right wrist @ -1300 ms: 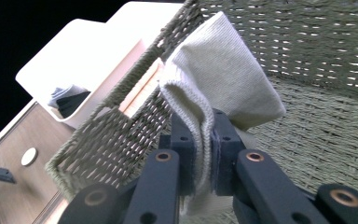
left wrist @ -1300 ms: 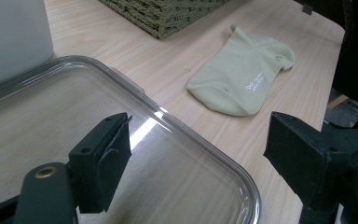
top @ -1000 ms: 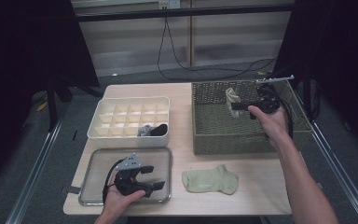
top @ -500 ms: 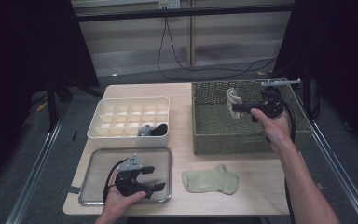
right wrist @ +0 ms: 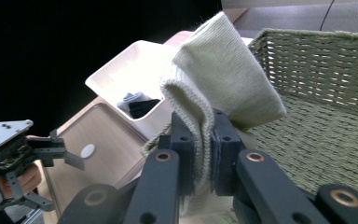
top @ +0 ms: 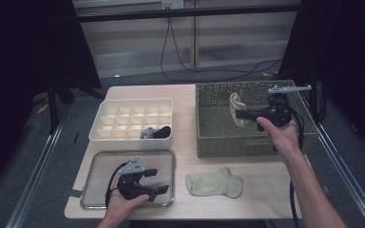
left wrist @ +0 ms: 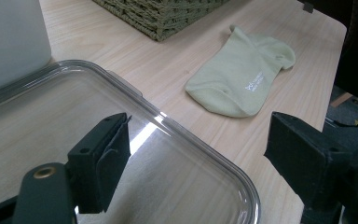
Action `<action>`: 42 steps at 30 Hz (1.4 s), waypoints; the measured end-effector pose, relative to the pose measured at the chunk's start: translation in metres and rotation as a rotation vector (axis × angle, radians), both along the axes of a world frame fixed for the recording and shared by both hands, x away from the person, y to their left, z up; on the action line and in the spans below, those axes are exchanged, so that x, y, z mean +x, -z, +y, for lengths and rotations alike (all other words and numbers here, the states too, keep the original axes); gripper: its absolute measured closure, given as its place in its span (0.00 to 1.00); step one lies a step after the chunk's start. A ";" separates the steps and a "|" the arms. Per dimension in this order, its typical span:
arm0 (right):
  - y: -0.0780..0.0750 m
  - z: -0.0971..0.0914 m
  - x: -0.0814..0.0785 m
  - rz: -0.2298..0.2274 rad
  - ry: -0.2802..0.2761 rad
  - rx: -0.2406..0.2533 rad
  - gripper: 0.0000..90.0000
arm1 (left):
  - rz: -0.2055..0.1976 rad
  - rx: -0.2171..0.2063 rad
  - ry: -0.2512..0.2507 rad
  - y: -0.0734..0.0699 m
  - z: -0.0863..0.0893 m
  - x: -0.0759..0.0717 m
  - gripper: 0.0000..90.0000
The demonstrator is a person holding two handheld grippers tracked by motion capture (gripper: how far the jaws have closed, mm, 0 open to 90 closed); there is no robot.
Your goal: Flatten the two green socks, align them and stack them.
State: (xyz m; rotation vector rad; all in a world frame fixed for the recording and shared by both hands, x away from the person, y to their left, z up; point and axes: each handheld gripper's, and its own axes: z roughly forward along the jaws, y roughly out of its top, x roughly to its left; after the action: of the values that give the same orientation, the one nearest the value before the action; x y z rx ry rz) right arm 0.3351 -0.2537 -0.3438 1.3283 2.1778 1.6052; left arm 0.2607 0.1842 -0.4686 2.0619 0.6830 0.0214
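sock [right wrist: 223, 70] | right claw [right wrist: 204, 154] clenched on it over basket [top: 218, 128] | left claw [left wrist: 200, 158] released above tray [left wrist: 205, 163] | step: lifting out | next: likely lay beside bench sock [top: 215, 183]

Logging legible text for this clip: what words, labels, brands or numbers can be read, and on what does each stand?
Small white print on the flat pale green sock lying on the table: a logo and short lettering, too small and blurred to read.
No other lettering is legible, not on the wicker basket, the white divided box or the clear tray.
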 end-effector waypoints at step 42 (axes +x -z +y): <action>0.037 0.030 -0.092 0.046 -0.085 -0.012 0.92 | -0.033 0.006 0.044 -0.006 -0.024 -0.009 0.34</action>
State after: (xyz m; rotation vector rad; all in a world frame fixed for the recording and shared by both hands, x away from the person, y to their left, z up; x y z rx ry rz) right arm 0.2428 -0.2233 -0.3811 1.2995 2.2960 1.6034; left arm 0.2521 0.1599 -0.4624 2.0772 0.6177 0.0315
